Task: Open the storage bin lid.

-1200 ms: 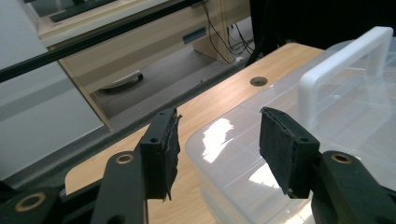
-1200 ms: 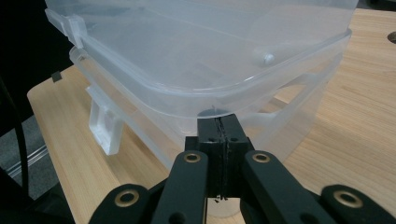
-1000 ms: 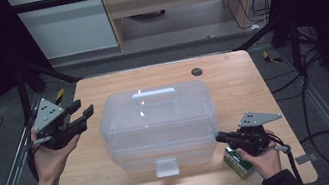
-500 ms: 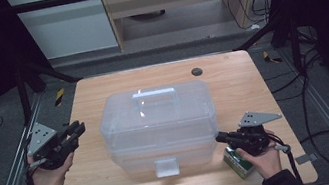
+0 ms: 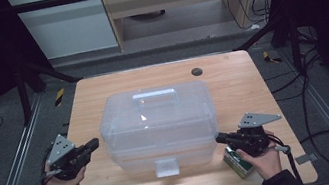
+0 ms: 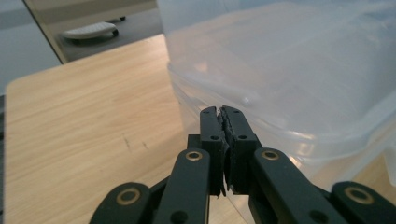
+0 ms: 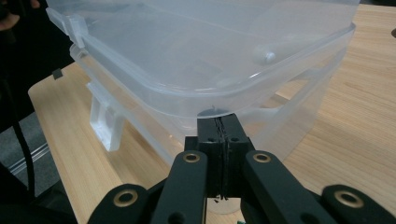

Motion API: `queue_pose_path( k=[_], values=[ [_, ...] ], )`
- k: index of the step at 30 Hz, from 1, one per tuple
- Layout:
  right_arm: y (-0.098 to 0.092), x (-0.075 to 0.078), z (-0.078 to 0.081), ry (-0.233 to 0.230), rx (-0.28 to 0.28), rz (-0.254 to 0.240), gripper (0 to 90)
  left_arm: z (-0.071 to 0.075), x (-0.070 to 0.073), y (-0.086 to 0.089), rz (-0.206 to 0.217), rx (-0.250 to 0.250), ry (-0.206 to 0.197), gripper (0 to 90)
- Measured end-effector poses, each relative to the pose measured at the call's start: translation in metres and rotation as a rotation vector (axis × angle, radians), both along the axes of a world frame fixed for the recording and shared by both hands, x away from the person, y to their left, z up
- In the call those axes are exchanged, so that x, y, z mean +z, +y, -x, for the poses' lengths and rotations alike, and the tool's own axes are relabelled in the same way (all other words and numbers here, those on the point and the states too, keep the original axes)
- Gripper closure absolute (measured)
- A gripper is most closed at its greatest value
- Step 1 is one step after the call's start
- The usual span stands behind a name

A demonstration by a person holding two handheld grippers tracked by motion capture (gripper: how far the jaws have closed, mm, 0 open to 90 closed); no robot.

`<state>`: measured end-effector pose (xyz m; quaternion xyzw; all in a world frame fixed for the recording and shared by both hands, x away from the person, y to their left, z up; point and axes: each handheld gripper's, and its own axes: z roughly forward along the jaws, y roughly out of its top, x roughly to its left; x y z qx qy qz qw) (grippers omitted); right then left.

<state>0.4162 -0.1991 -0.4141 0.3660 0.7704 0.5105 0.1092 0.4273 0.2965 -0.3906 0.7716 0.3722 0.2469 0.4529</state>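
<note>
A clear plastic storage box [image 5: 157, 119] with a lid and a top handle stands in the middle of the wooden table [image 5: 101, 93]. My left gripper [image 5: 94, 144] lies low at the box's left side. Its jaws have just been closing and are now shut with nothing between them. In the left gripper view the tips [image 6: 222, 112] point at the box wall [image 6: 289, 70] just below the lid rim. My right gripper [image 5: 220, 138] is shut and empty at the box's front right corner. In the right gripper view its tips [image 7: 219, 122] sit right under the lid rim [image 7: 187, 56].
A small green and white carton [image 5: 239, 161] lies on the table under the right hand. The box's front latch [image 5: 166, 166] hangs at its near side. A black disc [image 5: 196, 72] sits near the table's far edge. Dark frame legs and cables surround the table.
The left hand has come down from beside the lid to table level at the box's left side, and its jaws have closed. The right hand has stayed where it was.
</note>
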Motion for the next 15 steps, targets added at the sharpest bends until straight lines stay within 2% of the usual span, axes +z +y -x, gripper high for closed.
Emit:
queue_pose_path(
  k=[4, 7, 9, 15],
  values=[
    [0.0, 0.0, 0.0, 0.001, -0.001, 0.001, 89.4, -0.001, -0.008, -0.004, -0.005, -0.035, 0.037, 88.9],
    [0.0, 0.0, 0.0, 0.0, -0.002, 0.002, 89.4, 0.001, -0.009, -0.004, -0.021, -0.047, 0.042, 89.1],
    [0.0, 0.0, 0.0, 0.001, -0.001, 0.001, 89.4, 0.003, -0.011, -0.003, -0.017, -0.062, 0.059, 89.2],
    [0.001, 0.0, 0.0, 0.003, -0.001, 0.002, 89.3, 0.007, -0.017, -0.006, -0.007, -0.106, 0.078, 89.2]
  ],
)
